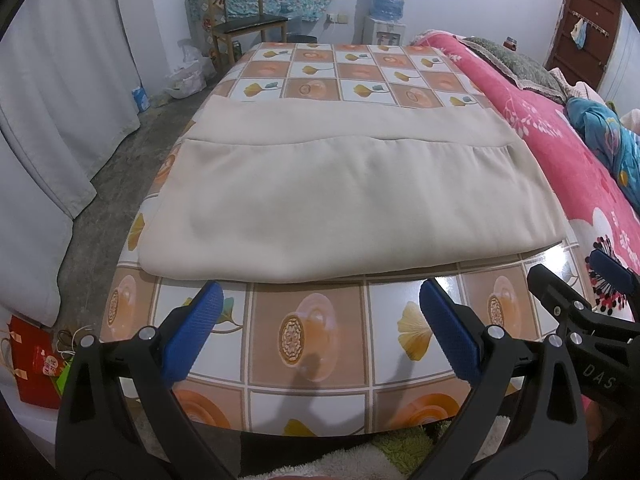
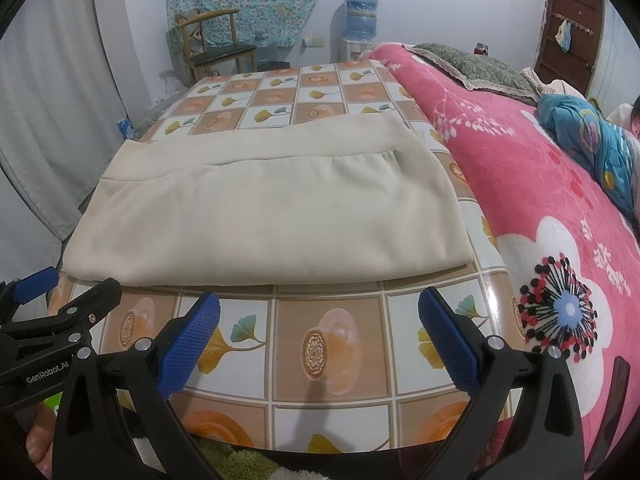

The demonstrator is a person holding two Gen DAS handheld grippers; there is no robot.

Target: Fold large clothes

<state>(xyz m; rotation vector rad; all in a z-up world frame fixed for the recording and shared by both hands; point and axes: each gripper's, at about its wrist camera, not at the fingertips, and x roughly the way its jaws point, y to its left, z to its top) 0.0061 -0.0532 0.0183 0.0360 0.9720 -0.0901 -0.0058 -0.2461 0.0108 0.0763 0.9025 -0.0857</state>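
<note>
**Folded at least once, both claws free**

The table with its tiled, flower-printed cover fills most of my view; a pink bedspread runs along its right side. On the table lies the beige garment, flat and roughly rectangular, with a top layer whose edge crosses it partway back and a lower layer showing beyond that edge; I judge at least one fold is already made. Its near edge is rounded and doubled, lying just beyond my fingertips and not touched. It is still broad, so I judge another fold or two may remain. My left gripper hangs spread wide over bare tablecloth, holding nothing; my right gripper is likewise spread and empty, just beside it.
</note>
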